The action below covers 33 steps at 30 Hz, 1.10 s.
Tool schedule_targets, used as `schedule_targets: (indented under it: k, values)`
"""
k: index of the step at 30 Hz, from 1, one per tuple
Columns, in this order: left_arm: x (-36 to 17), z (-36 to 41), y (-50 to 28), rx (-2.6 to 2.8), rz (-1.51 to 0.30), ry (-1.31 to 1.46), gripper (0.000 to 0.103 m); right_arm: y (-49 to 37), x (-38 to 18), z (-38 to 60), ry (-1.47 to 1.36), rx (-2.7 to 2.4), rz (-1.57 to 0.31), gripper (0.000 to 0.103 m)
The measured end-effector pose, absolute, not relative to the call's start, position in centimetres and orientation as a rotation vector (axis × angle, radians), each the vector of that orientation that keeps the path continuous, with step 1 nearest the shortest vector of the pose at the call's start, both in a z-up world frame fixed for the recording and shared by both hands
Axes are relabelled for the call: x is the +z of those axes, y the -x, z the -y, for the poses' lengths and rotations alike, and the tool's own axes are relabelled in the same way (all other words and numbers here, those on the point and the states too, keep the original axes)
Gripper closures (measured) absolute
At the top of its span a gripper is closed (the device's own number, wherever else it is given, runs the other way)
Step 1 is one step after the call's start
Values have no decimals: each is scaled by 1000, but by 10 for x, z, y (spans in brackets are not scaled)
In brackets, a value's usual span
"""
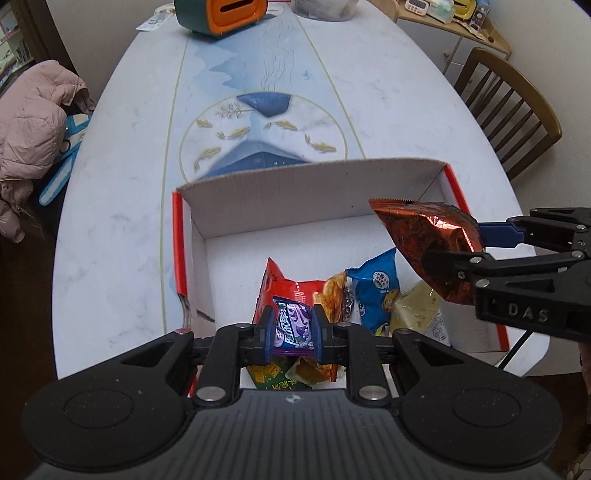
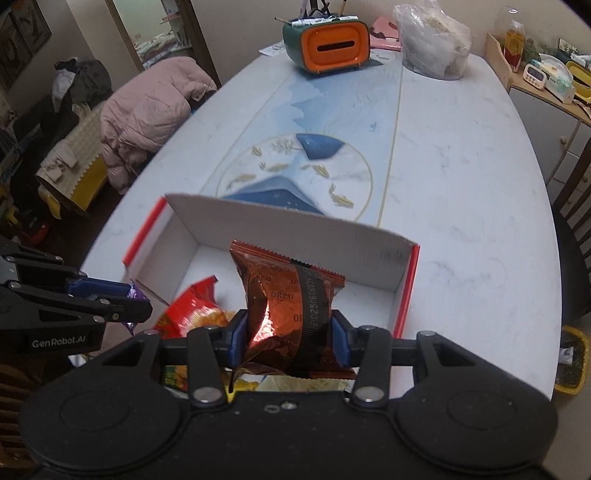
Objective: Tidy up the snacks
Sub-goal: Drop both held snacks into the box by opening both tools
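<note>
Left wrist view: left gripper (image 1: pixel 294 328) clamped on a small purple snack packet (image 1: pixel 293 326), blue pads pressing both sides; it hangs over the open cardboard box (image 1: pixel 314 192), white inside with red outer edges, on the oval table (image 1: pixel 122 229); inside the box, under the gripper, a red chip bag (image 1: pixel 295 288), a blue snack bag (image 1: pixel 376 288) just beside it on the right, a pale yellow packet (image 1: pixel 417 306) further right, a green packet (image 1: pixel 273 376) partly hidden below the fingers; right gripper (image 1: pixel 452 247) enters from the right edge, clamped on a copper-orange foil packet (image 1: pixel 424 236) held above the box's right half, clear of the bags below; far end of table has an orange-and-green tissue holder (image 1: pixel 225 14) and a clear plastic bag (image 1: pixel 325 9); pink jacket (image 1: pixel 33 133) off the left side, wooden chair (image 1: pixel 517 110) on the right.

Right wrist view: right gripper (image 2: pixel 290 334) closed on the copper-orange foil packet (image 2: pixel 291 295), squeezed at its waist, OREO print visible, top edge standing above the fingers; box (image 2: pixel 280 218) directly beneath and ahead, far wall upright; red chip bag (image 2: pixel 195 310) lies in the box's left part; left gripper (image 2: pixel 138 301) comes in from the left, a scrap of the purple packet (image 2: pixel 135 295) showing at its tips; tissue holder (image 2: pixel 328 44) and plastic bag (image 2: pixel 432 40) at the far end; pink jacket (image 2: pixel 155 110) left of the table.
</note>
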<state>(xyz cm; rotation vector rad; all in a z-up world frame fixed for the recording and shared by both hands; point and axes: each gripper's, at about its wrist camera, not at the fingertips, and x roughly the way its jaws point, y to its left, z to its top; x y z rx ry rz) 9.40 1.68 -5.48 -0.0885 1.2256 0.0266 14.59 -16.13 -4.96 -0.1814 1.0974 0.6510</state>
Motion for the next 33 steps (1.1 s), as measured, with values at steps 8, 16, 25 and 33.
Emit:
schedule_targets:
  k: [8, 16, 25, 33]
  values:
    - [-80, -10, -94, 22, -1229, 70, 83, -137, -79, 156, 248, 620, -1093, 58]
    - [-99, -12, -89, 22, -1249, 94, 83, -124, -89, 153, 280, 623, -1082, 58]
    - [-100, -13, -80, 16, -1209, 103, 83, -114, -89, 150, 313, 620, -1035, 54]
    - [-94, -14, -70, 11, -1167, 104, 76, -111, -77, 157, 260, 622, -1000, 19]
